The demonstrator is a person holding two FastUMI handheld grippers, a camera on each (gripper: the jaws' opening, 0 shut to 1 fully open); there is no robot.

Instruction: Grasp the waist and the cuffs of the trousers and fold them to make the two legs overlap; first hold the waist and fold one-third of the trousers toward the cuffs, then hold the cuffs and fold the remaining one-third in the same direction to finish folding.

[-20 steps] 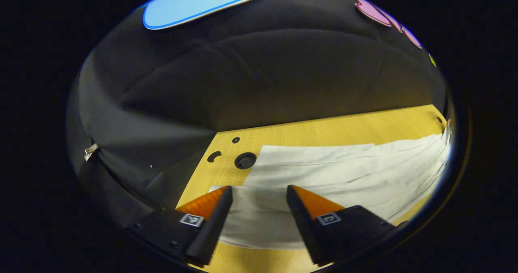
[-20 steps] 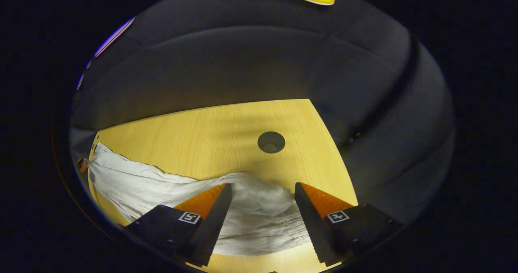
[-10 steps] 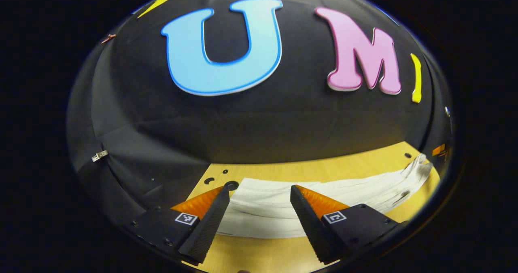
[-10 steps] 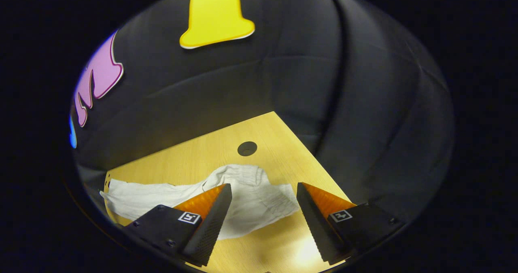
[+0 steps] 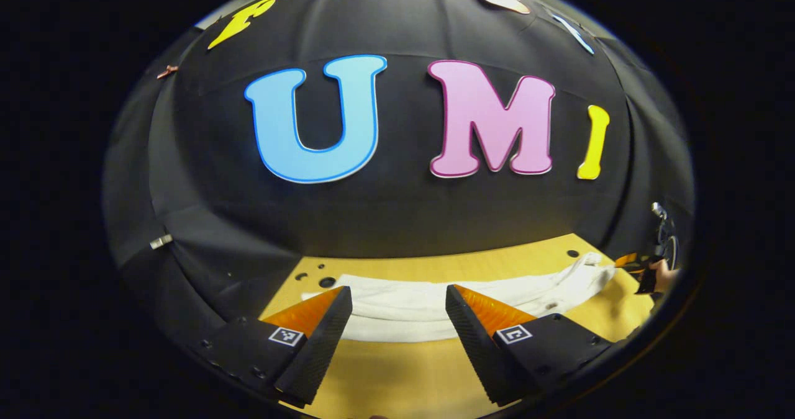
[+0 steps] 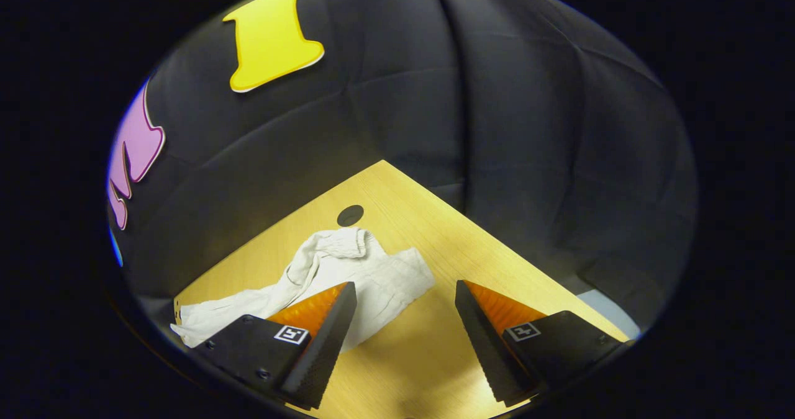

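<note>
**Inspector:** State of both tools, please.

**Assistant:** The left claw [image 5: 397,326] stands wide, nothing between its fingers. The right claw [image 6: 404,326] is likewise wide and holds nothing.

**Inspector:** And the garment?

**Assistant:** The white trousers [image 5: 435,304] lie stretched lengthwise on the yellow table [image 5: 404,375]. In the left gripper view they run across just beyond the fingertips, one end near the small holes [image 5: 327,281] at the table's corner. In the right gripper view the bunched, gathered end [image 6: 348,257] sits ahead and left of the gap between the fingers, close to a round hole [image 6: 350,215]; I judge that end to be the waist. Both claws appear clear of the cloth.

**Inspector:** Progress?

**Assistant:** The legs look roughly overlapped, though I cannot tell how neatly. No thirds fold is visible.

**Inspector:** Recommendation for the step in hand?

**Assistant:** Bring both claws down on the waist end, one at each corner, pinch every layer together, lift only slightly, and carry it toward the cuffs evenly so the layers do not slide apart.
</note>
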